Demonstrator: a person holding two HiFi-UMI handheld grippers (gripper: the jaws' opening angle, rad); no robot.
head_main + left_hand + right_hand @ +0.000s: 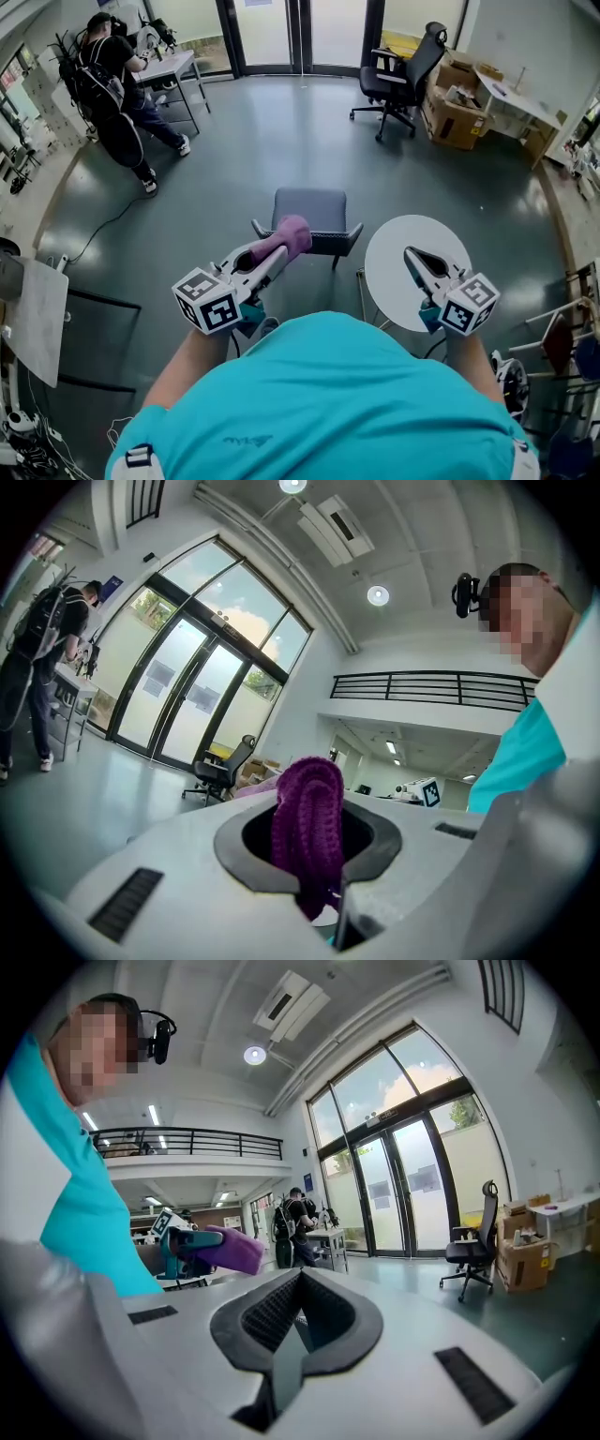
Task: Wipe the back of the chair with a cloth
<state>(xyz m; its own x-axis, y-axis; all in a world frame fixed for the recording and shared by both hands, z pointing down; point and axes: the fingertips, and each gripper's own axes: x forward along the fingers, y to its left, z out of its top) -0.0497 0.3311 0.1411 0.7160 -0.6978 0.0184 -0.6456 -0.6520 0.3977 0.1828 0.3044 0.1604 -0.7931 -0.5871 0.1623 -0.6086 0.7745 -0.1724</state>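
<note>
A glossy grey floor (244, 141) runs to glass doors (300, 33) at twelve o'clock. A black office chair (403, 75) stands at one, cardboard boxes (459, 117) at two, a person (117, 94) by a table (173, 67) at ten and a round white table (389, 272) at four. Ceiling lamps (378, 595) glow.

Two grippers show, a left gripper (277, 255) and a right gripper (413, 254), along with one purple cloth (290, 234). Two chairs show clearly, a grey chair (309, 208) near the middle and a black office chair (405, 73) far to the right, and one round white table (394, 281) stands near on the right. One other person (112, 84) stands far left at one desk (169, 67), and at least two cardboard boxes (457, 117) sit far right.
</note>
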